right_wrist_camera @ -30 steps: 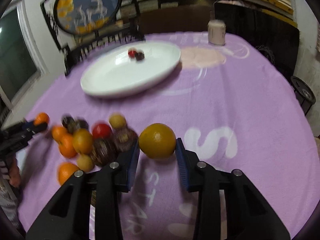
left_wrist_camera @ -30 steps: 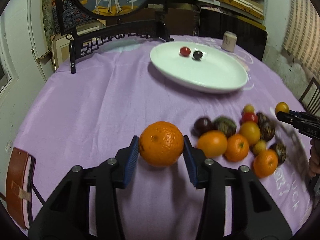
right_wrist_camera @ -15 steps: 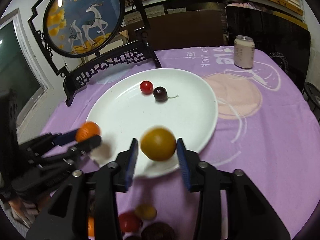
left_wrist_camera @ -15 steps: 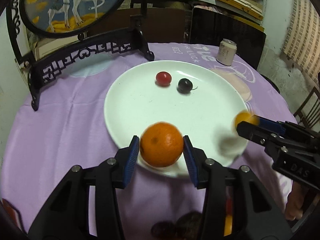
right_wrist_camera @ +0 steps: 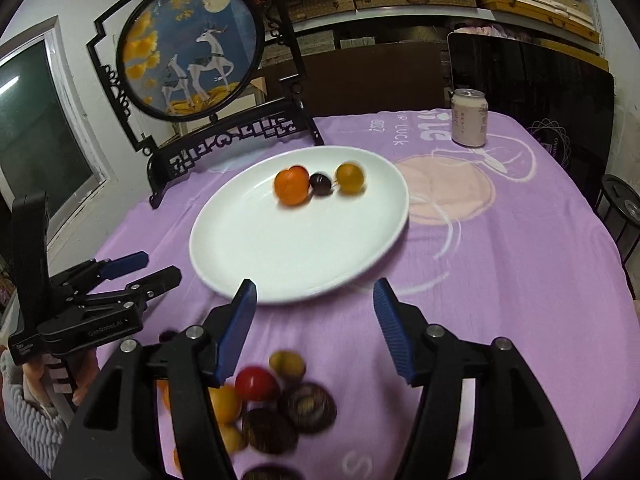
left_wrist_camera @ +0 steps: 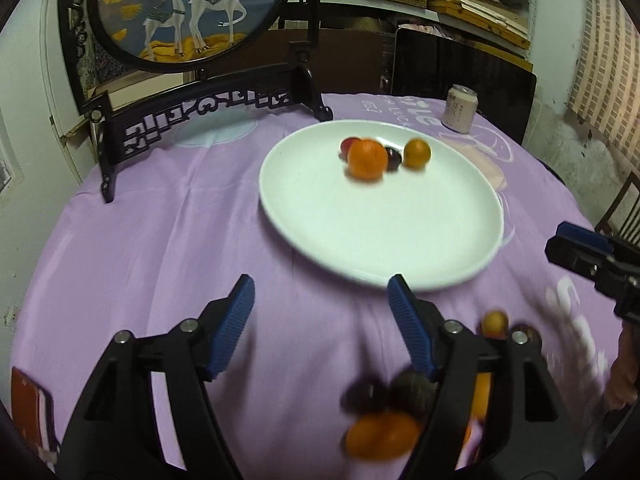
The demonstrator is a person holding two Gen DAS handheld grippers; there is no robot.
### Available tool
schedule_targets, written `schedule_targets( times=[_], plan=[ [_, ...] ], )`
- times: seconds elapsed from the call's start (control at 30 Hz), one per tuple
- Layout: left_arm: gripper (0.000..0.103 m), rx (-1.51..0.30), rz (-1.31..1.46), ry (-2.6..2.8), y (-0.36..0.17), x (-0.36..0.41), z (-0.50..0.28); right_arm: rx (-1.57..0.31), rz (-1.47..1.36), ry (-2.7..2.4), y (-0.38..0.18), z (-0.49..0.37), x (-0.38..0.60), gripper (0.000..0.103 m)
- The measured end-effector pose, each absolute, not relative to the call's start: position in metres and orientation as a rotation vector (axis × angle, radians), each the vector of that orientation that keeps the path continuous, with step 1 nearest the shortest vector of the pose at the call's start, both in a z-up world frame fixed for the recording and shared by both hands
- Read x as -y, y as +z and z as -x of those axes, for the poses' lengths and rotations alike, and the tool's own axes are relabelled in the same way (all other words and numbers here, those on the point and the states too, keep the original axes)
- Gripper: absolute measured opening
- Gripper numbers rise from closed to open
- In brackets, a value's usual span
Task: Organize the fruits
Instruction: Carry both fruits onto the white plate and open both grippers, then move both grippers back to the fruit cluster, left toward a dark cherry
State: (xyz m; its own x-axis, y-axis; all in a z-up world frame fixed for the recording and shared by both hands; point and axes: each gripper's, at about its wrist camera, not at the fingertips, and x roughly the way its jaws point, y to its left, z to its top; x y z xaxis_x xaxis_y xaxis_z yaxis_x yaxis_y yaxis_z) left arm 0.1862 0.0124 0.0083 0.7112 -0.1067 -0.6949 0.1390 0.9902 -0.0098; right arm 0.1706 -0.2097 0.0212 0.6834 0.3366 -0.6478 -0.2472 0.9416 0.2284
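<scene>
Plate (right_wrist_camera: 224,248): white, glossy, smooth, ceramic look.
Tablecloth (right_wrist_camera: 500,260): purple cloth, matt, soft folds, pale print.
Orange (right_wrist_camera: 291,187): matt, finely dimpled peel.
Can (right_wrist_camera: 469,117): metal, pale printed label.
Screen stand (right_wrist_camera: 224,140): black carved wood, slight sheen.
Left gripper (left_wrist_camera: 320,320), right gripper (right_wrist_camera: 312,312): matt black plastic, ribbed blue pads, metal screws.

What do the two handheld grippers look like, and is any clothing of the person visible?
Both the left gripper and the right gripper are black plastic with silver screws and ribbed blue pads. White lettering marks the left gripper's body. A grey knitted sleeve shows beneath it. No cables are visible.
</scene>
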Motion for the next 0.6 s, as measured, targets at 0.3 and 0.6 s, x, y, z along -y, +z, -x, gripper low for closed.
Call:
schedule_targets(
  times=[0.3, 0.6],
  plan=[
    [0.075, -0.806, -0.08, -0.152, -0.004, -0.017, -0.153, -0.755, -0.109, 0.306, 0.013, -0.14, 0.215, 0.061],
    [0.081, -0.893, -0.01, -0.197, -0.02, -0.025, -0.164, -0.771, -0.113, 0.294, 0.009, -0.142, 0.219, 0.062]
  ],
)
